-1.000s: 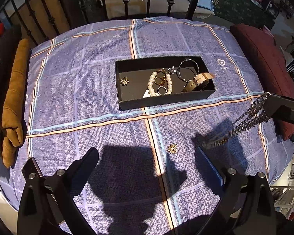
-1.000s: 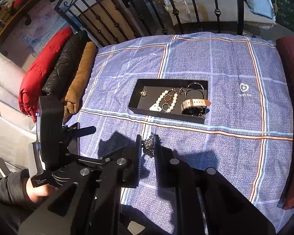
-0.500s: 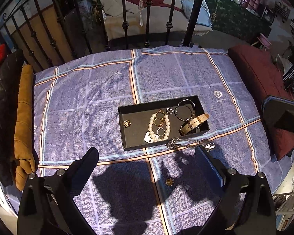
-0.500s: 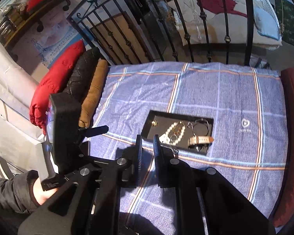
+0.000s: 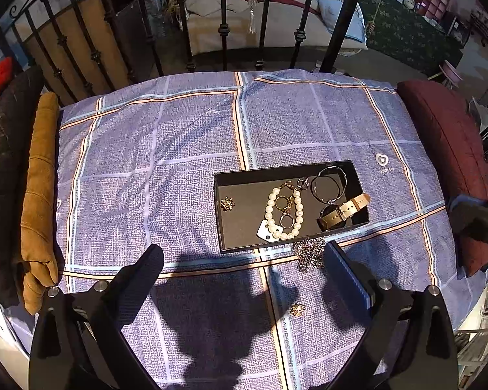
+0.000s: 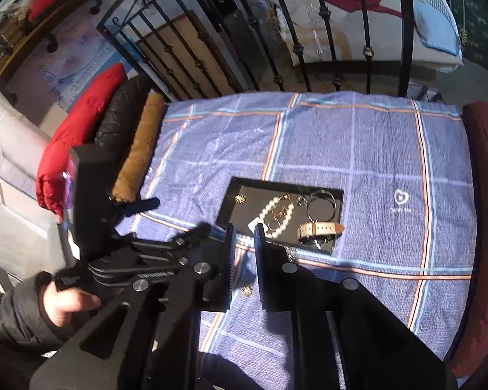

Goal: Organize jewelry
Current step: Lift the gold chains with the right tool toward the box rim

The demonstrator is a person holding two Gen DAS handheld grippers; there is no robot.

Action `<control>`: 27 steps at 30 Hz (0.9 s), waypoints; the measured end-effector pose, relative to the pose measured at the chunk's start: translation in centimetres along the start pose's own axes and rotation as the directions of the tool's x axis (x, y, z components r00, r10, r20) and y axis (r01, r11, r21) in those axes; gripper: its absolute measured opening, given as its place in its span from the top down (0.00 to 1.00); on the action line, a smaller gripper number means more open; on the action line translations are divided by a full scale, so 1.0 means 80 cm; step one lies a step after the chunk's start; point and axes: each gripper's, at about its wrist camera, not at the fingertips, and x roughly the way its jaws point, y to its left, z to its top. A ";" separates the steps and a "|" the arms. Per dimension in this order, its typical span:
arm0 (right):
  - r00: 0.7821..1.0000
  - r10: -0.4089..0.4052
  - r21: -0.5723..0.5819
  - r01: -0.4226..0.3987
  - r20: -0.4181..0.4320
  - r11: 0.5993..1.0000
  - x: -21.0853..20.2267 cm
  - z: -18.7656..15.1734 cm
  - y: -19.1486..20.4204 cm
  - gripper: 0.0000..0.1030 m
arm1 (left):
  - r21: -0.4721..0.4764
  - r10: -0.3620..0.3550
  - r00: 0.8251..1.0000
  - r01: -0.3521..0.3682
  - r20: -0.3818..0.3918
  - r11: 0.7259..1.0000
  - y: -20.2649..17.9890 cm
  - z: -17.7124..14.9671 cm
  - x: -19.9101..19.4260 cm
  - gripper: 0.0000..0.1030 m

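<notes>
Chain necklace (image 5: 307,253) heaped at the tray's (image 5: 223,227) 6 o'clock edge; my right tongs (image 6: 244,239) nearly clenched, empty; left tongs (image 5: 242,261) released.

- Left gripper (image 5: 244,256) wide open, hovering over purple plaid bedspread (image 5: 153,169).
- Black tray (image 5: 240,227) ahead w/ pearl bracelet (image 5: 284,211), gold rings, silver bangle (image 5: 328,183), tan-strap watch (image 5: 341,213), gold flower earring (image 5: 227,203).
- Chain necklace (image 5: 307,253) piled on spread, touching tray's near edge, just beside right finger.
- 2nd gold earring (image 5: 297,309) loose on spread, nearer cam.
- Right gripper body (image 5: 478,221) at right edge, fingers out of frame.
</notes>
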 end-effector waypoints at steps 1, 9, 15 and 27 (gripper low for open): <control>0.999 -0.019 -0.003 0.019 -0.035 1.000 0.018 -0.008 -0.003 0.87 | 0.001 0.001 1.000 -0.001 -0.003 1.000 0.000 0.000 0.002 0.07; 0.974 -0.131 0.006 0.134 -0.186 0.991 0.155 -0.062 -0.029 0.36 | -0.009 0.030 0.996 -0.031 -0.080 0.999 0.020 -0.028 0.027 0.07; 0.954 -0.244 -0.002 0.247 -0.175 0.969 0.204 -0.056 -0.022 0.36 | -0.064 0.030 0.987 -0.040 -0.156 0.997 0.051 -0.055 0.047 0.07; 0.904 -0.344 0.027 0.362 -0.254 0.932 0.260 -0.056 -0.015 0.04 | -0.063 0.016 0.985 -0.028 -0.174 0.998 0.055 -0.066 0.050 0.06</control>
